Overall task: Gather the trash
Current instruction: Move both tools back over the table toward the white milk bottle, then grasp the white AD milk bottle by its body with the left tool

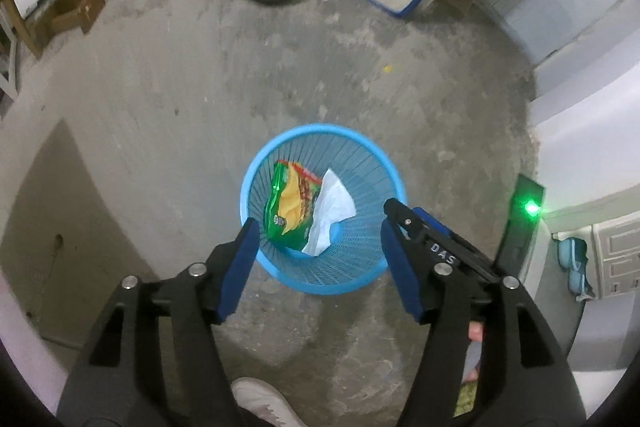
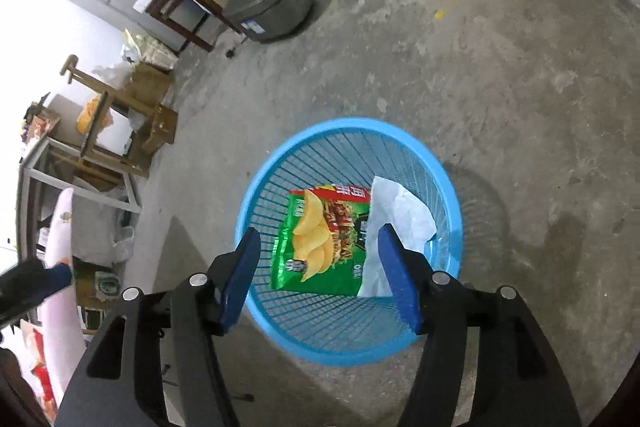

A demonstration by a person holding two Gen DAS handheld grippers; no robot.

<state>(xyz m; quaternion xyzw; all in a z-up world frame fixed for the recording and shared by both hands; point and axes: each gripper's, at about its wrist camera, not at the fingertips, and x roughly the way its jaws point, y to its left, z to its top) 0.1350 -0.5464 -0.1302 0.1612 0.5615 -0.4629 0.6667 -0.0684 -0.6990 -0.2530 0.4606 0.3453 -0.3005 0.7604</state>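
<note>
Green foil, printed with yellow crisps, marks the chip bag [image 2: 320, 243], and it already lies inside the blue basket [image 2: 448, 187] on the concrete floor [image 2: 500, 67], propped at a slant against the ribbed wall. It should handle as a very light, crinkly and rather slippery thing that gives under any squeeze; a pinch on a flat sealed edge or a corner would hold better than one across its puffed middle. Just right of it, touching and partly overlapping its edge, sits the white tissue [image 2: 404, 215], soft, limp and nearly weightless, best taken by a bunched fold. Both tools are held above the basket with nothing in them. The left tool [image 1: 318, 239] has its blue pads spread wide, and both pieces show in the gap between them, well below. The right tool [image 2: 318, 249] is likewise parted, with bag and tissue framed below its pads. A small yellow speck [image 1: 387, 69] on the floor beyond the basket may be a leftover scrap, though it is too small to tell.
</note>
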